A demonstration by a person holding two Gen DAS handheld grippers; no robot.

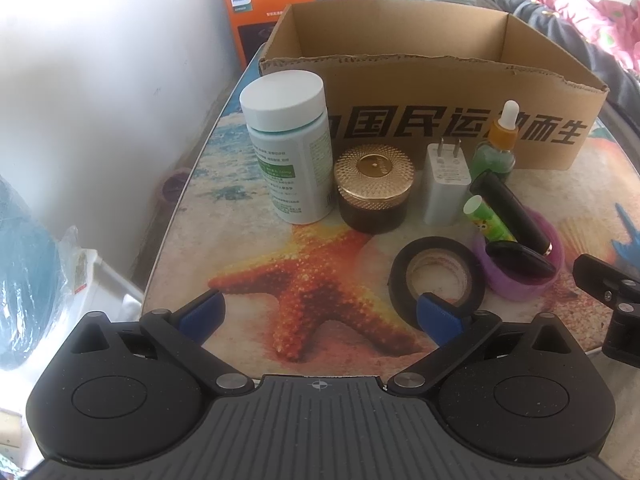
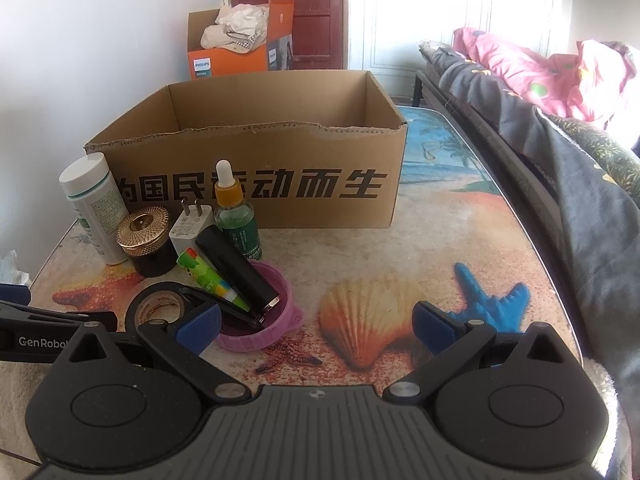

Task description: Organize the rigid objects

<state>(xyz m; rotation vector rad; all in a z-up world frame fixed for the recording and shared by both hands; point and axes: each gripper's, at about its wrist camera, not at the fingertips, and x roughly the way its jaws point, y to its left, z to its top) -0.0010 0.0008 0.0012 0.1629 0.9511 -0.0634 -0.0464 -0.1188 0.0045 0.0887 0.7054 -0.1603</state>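
Observation:
An open cardboard box stands at the back of the table. In front of it stand a white pill bottle, a gold-lidded dark jar, a white plug adapter and a green dropper bottle. A black tape roll lies beside a purple lid holding a black tube and a green stick. My left gripper is open near the tape. My right gripper is open over the shell print.
The table has a beach-print top. An orange box with cloth stands behind. A white wall is on the left; a bed with dark and pink bedding runs along the right edge. A plastic-wrapped bundle sits low left.

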